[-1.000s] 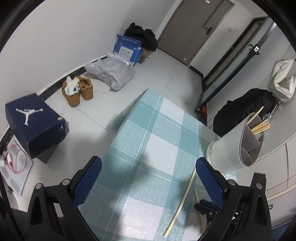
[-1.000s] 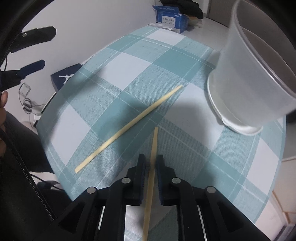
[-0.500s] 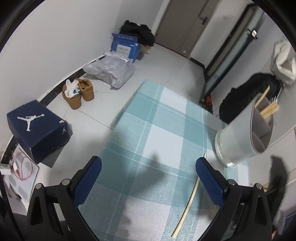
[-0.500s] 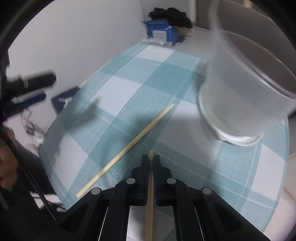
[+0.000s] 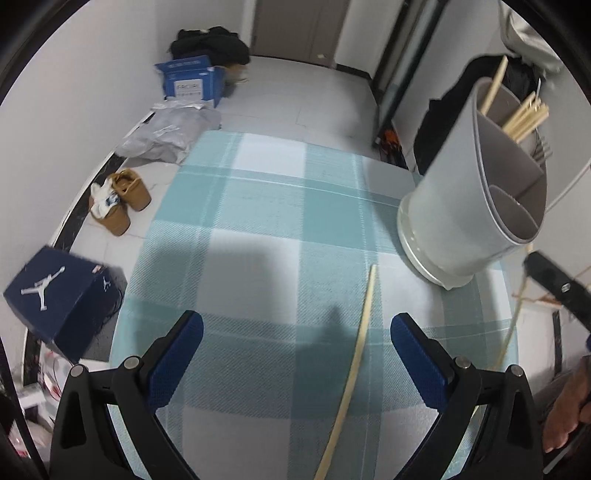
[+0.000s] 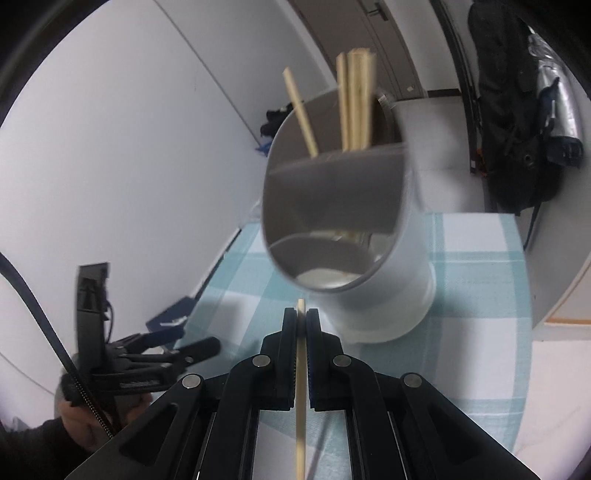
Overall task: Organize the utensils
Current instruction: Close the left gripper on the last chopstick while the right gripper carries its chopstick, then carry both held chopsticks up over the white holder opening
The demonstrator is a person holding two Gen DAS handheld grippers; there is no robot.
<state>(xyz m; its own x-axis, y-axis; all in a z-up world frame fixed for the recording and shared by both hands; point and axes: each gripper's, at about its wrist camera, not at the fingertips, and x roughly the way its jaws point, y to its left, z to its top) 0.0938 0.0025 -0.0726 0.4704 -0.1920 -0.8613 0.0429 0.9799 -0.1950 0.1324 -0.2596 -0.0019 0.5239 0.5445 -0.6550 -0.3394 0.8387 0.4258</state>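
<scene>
One pale wooden chopstick [image 5: 360, 339] lies on the teal checked tablecloth [image 5: 258, 221], another [image 6: 301, 387] sits pinched between black jaws. There's one grey divided plastic holder [image 5: 454, 206], with roughly five chopsticks [image 6: 354, 99] poking out.

My table [image 5: 258, 229], under a teal and white check cloth, is the landmark here. Beyond its far end the pale tiled floor [image 5: 295, 92] runs to a grey door [image 5: 295, 26]. Left of the table stands a plain white wall [image 5: 92, 74], with a blue carton [image 5: 192, 81], a dark heap of clothes [image 5: 210, 42], a crumpled grey bag [image 5: 166, 136], tan shoes [image 5: 122, 203] and a navy shoebox [image 5: 55, 295] along it. Right of the table hangs a black bag [image 6: 517, 110]
</scene>
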